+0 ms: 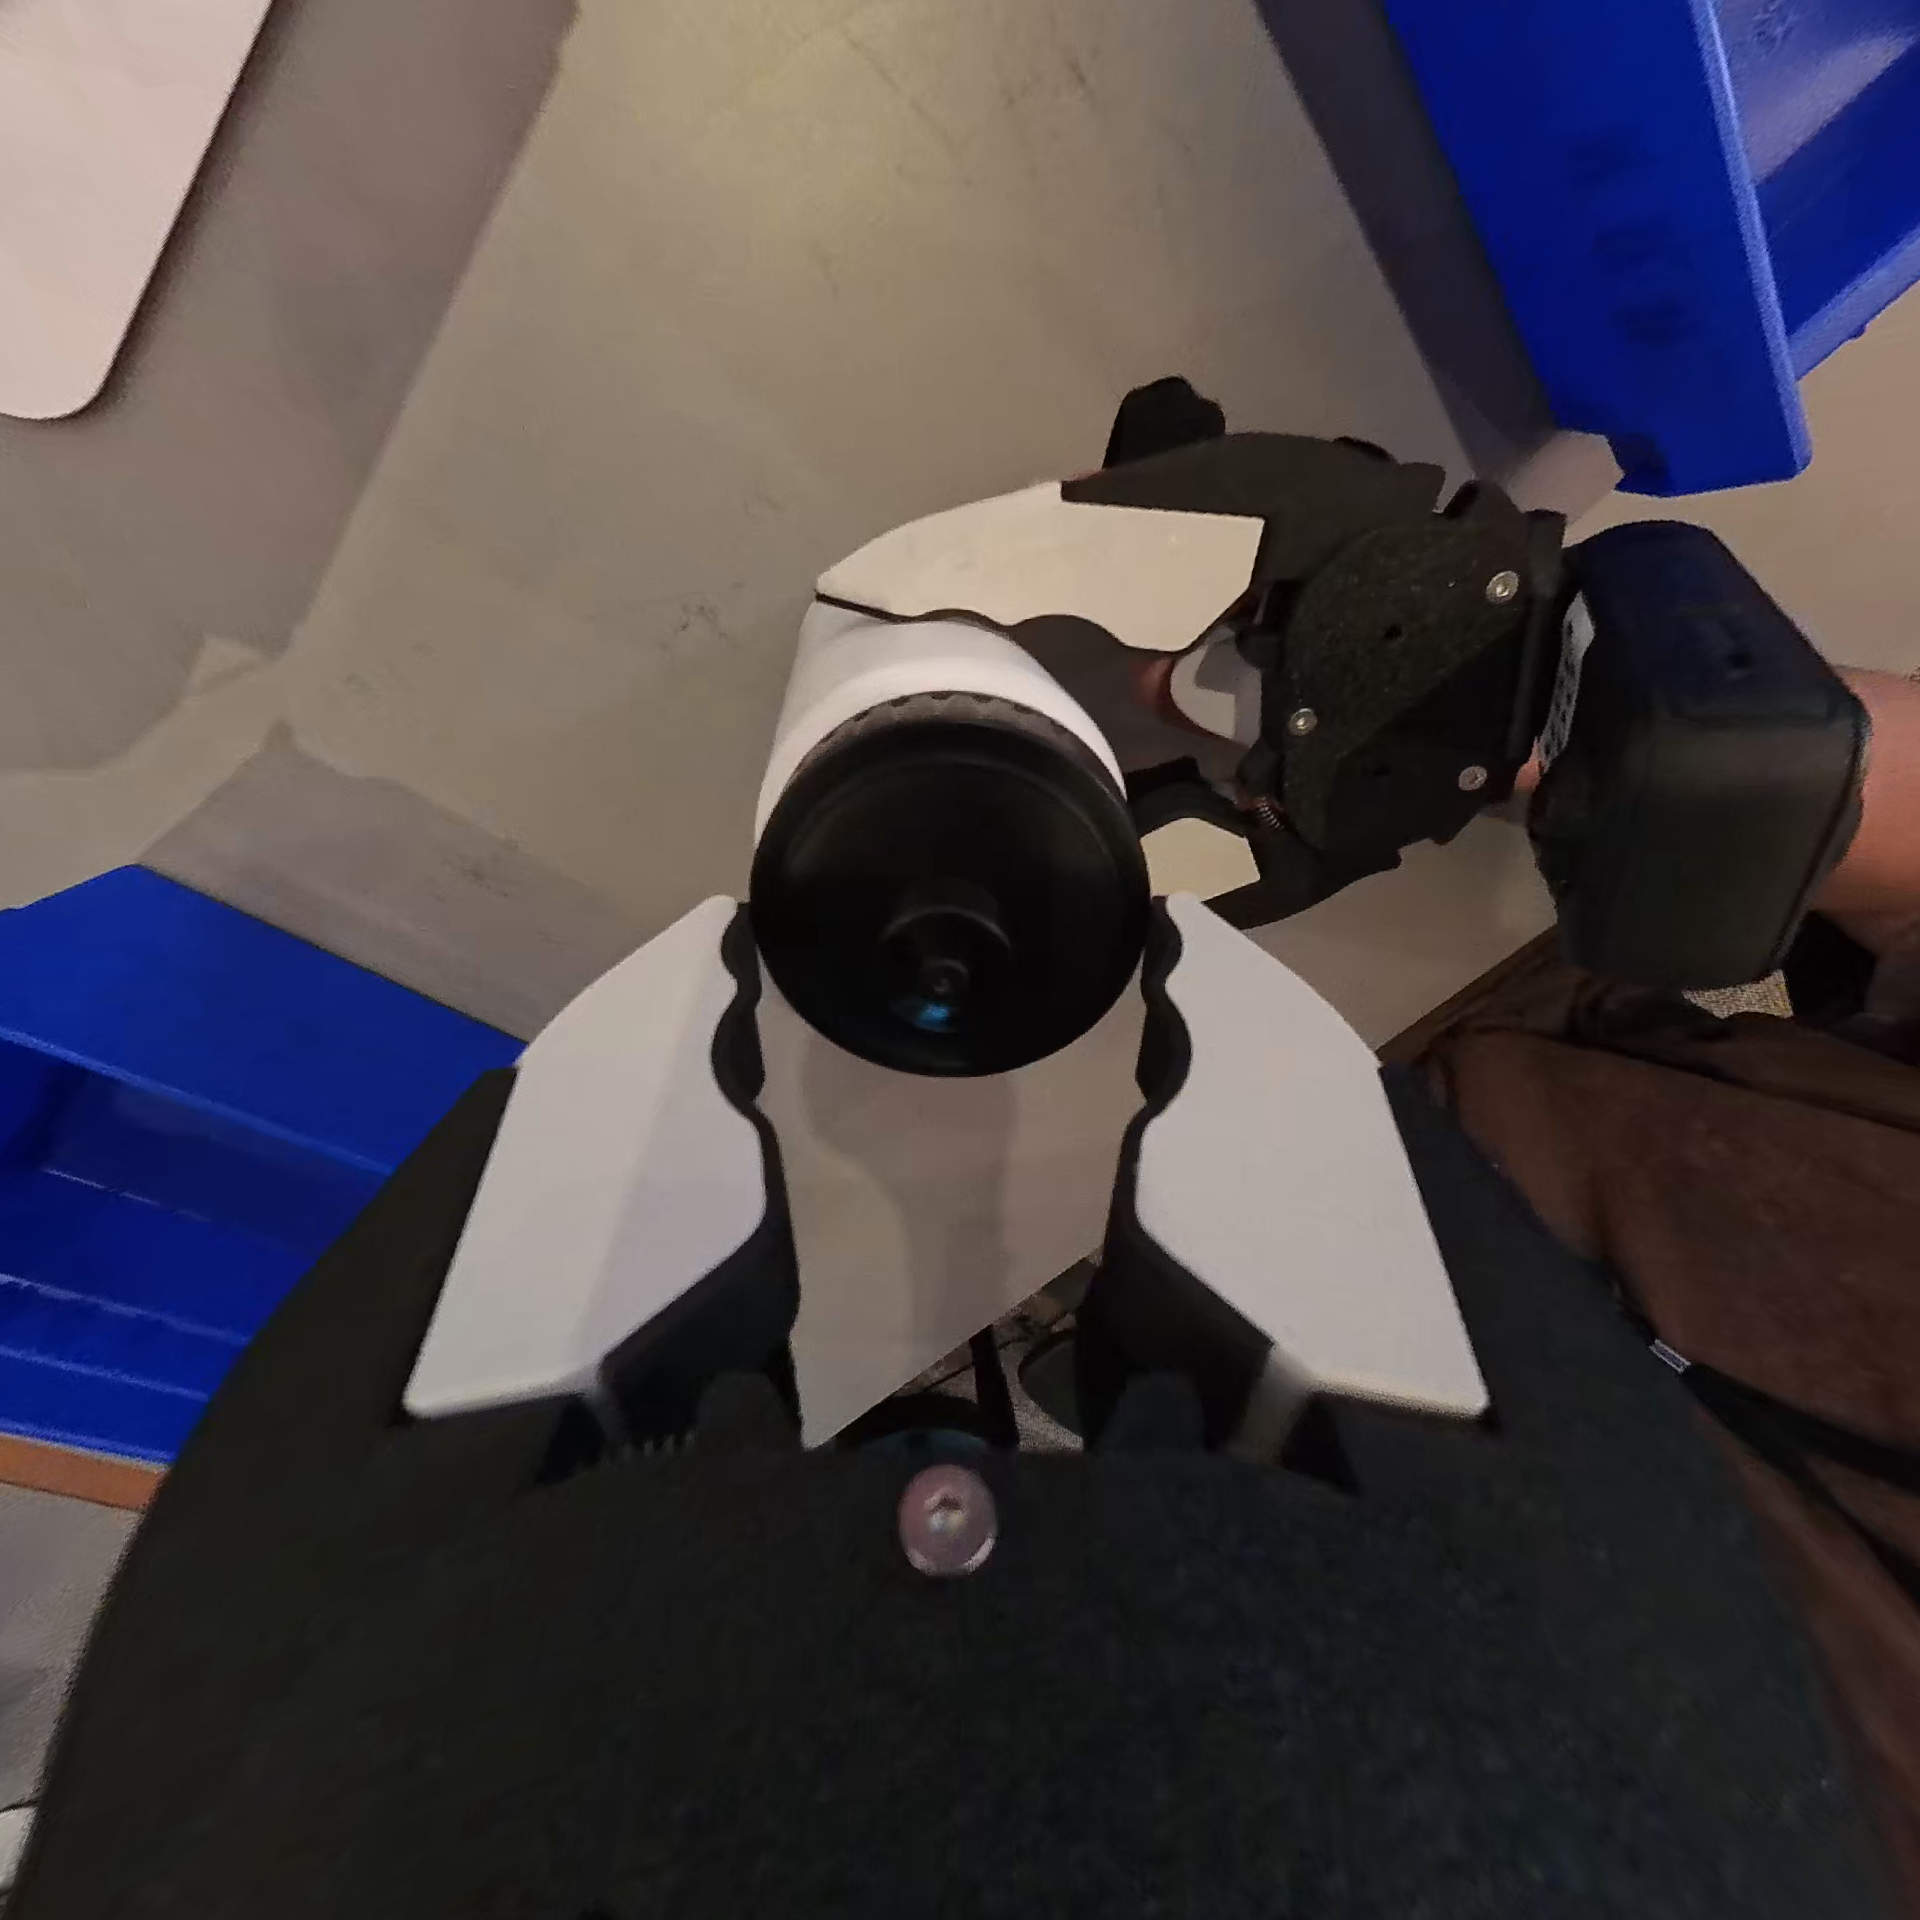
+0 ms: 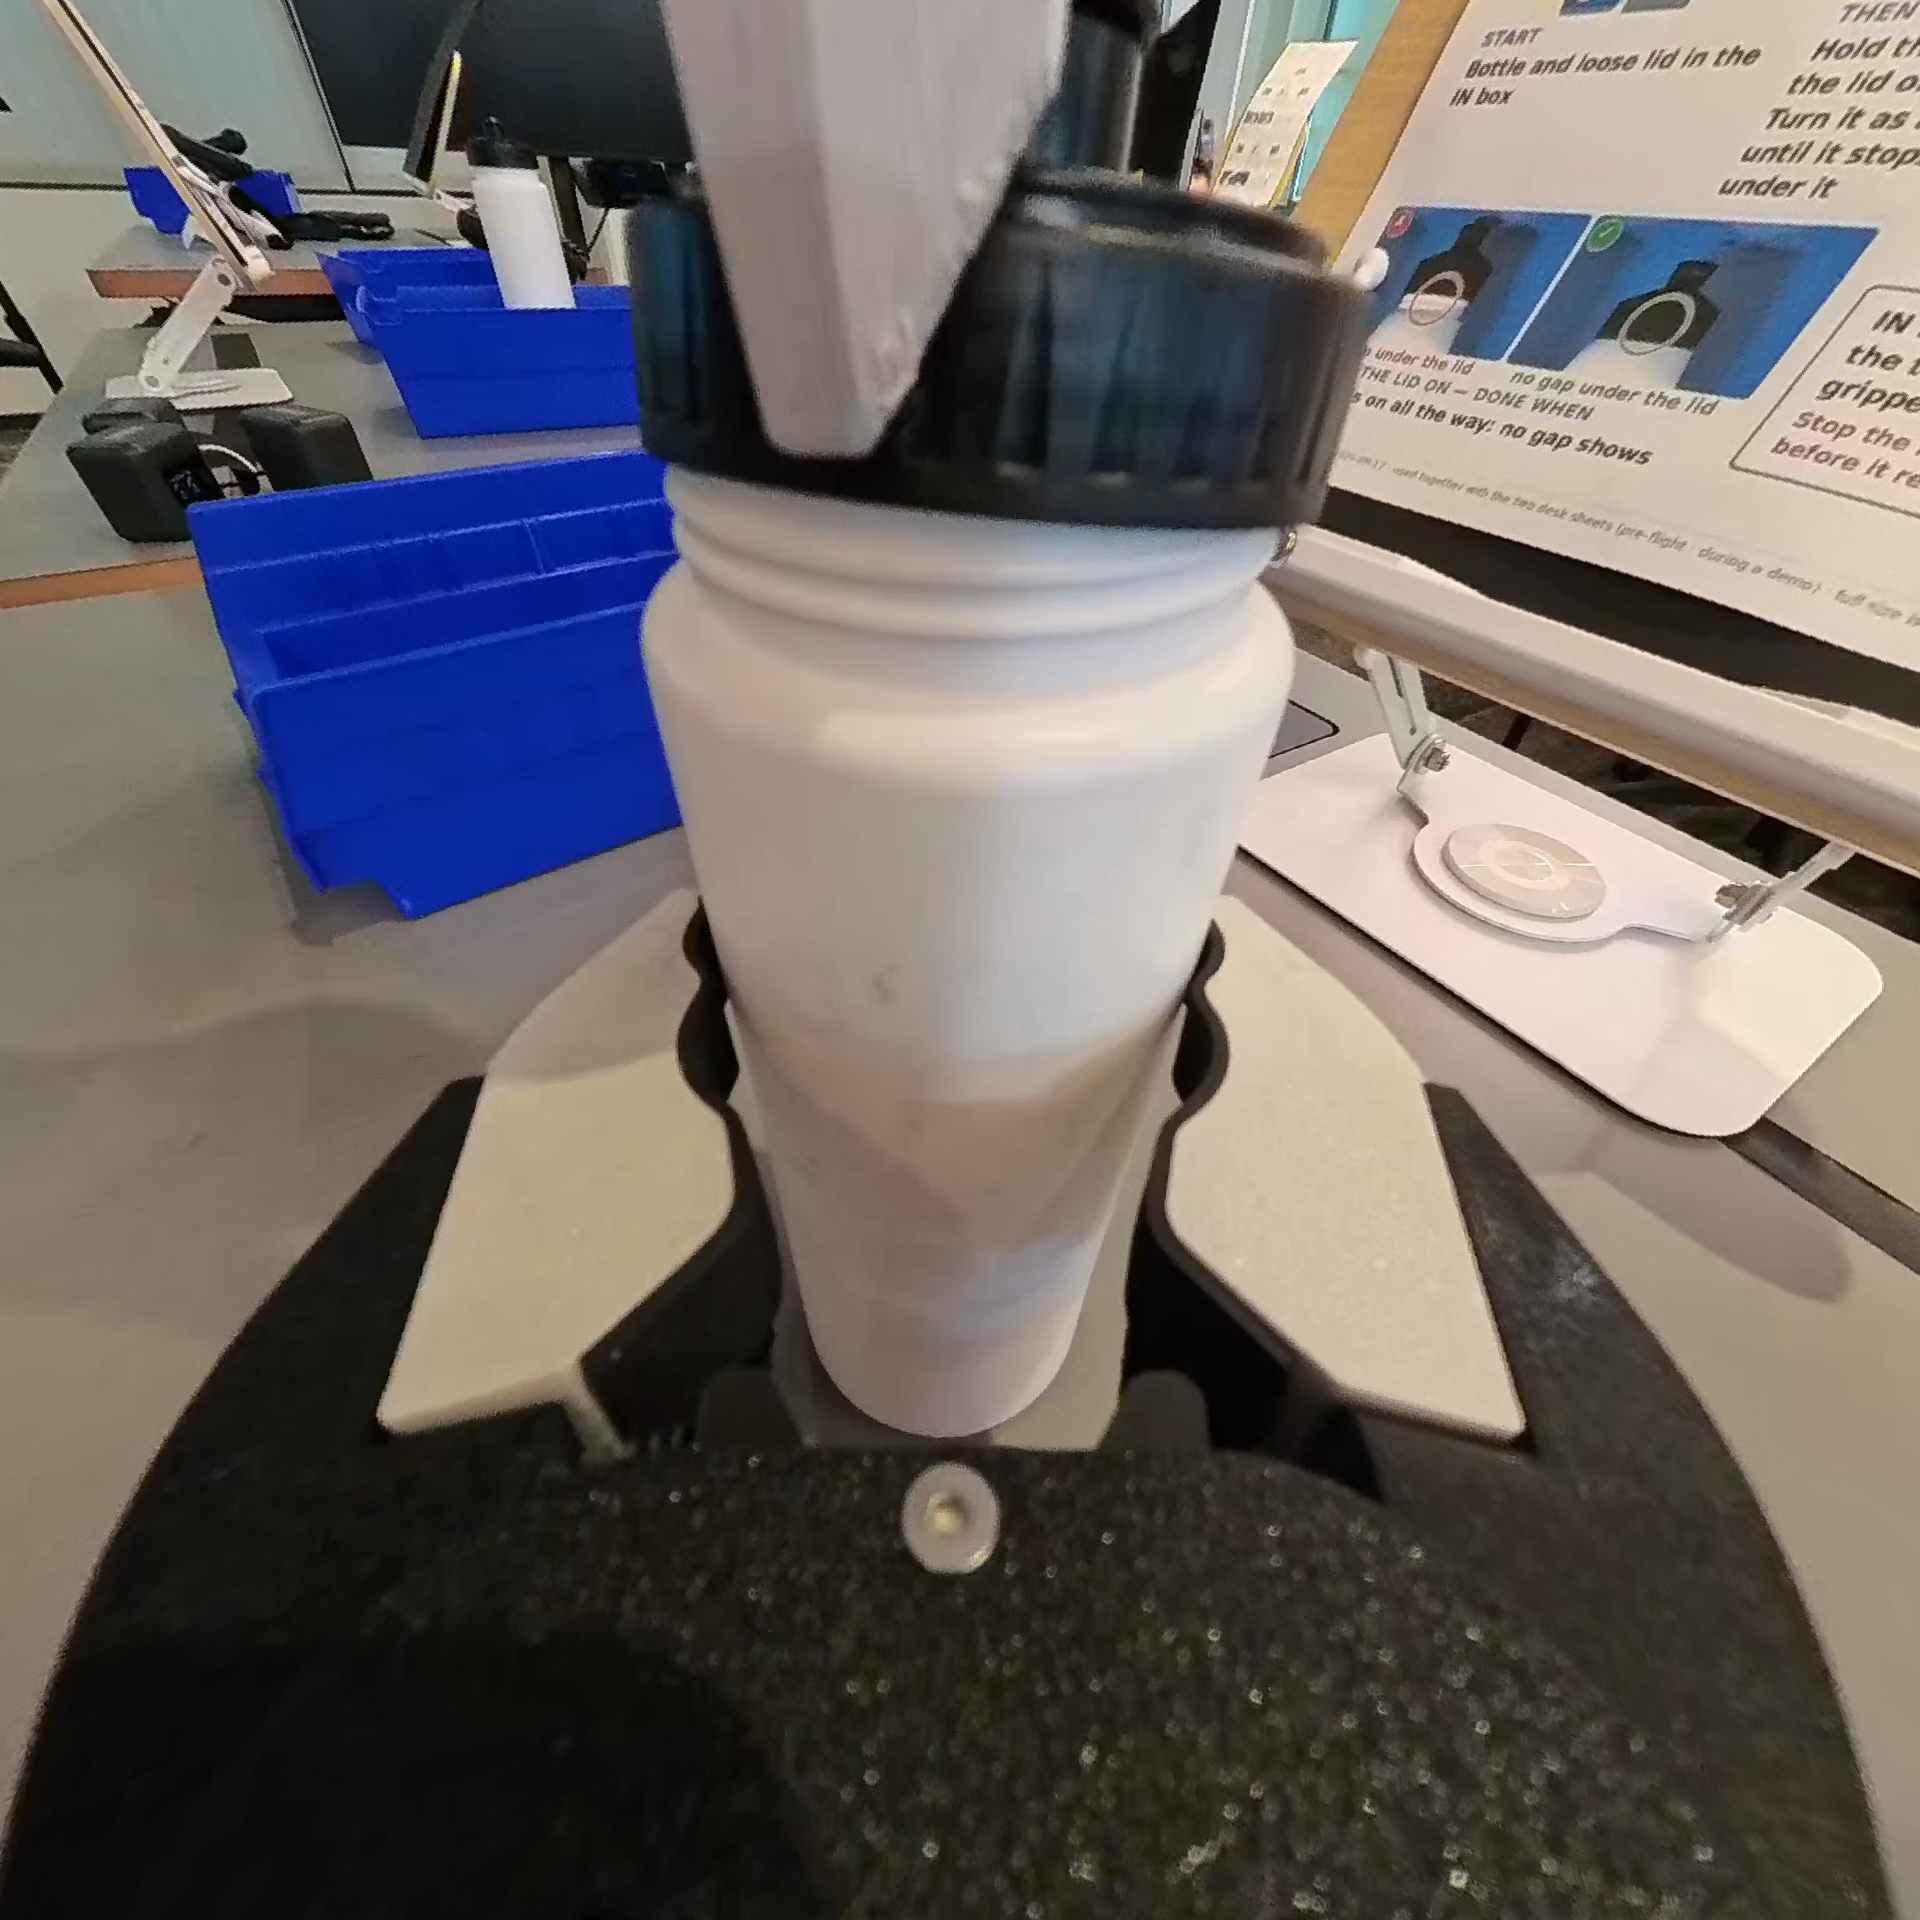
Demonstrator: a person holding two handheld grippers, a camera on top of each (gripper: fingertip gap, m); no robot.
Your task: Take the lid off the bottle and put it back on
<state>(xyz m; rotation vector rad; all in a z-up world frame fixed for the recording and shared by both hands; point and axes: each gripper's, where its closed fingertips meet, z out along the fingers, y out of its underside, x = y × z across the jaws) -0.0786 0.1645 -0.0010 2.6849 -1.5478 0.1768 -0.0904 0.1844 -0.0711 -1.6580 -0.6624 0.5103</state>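
Right wrist view shows the white bottle [image 2: 966,883] standing up between the right gripper [image 2: 951,997], whose black pads [image 2: 707,1029] press on both sides of the bottle's body, so it is held tight. The black lid [image 2: 1039,364] sits on top of the bottle, and the white screw threads just under it still show. A white finger of the left gripper [image 1: 951,956] comes down over the front of the lid and hides part of it. In the left wrist view, looking down on the lid, that gripper's two pads [image 1: 738,997] sit on either side of the lid's rim; they seem to touch it, but the picture is a bit blurry there. The bottom of the bottle is hidden by the right gripper's black body. Blue bins [image 2: 447,675] stand on the grey table [image 2: 156,935] to the left. A big white sign [image 2: 1662,260] with writing and small pictures stands on the right, cut off at the edge. Another white bottle [image 2: 525,239] stands in a far blue bin, small and hard to make out.
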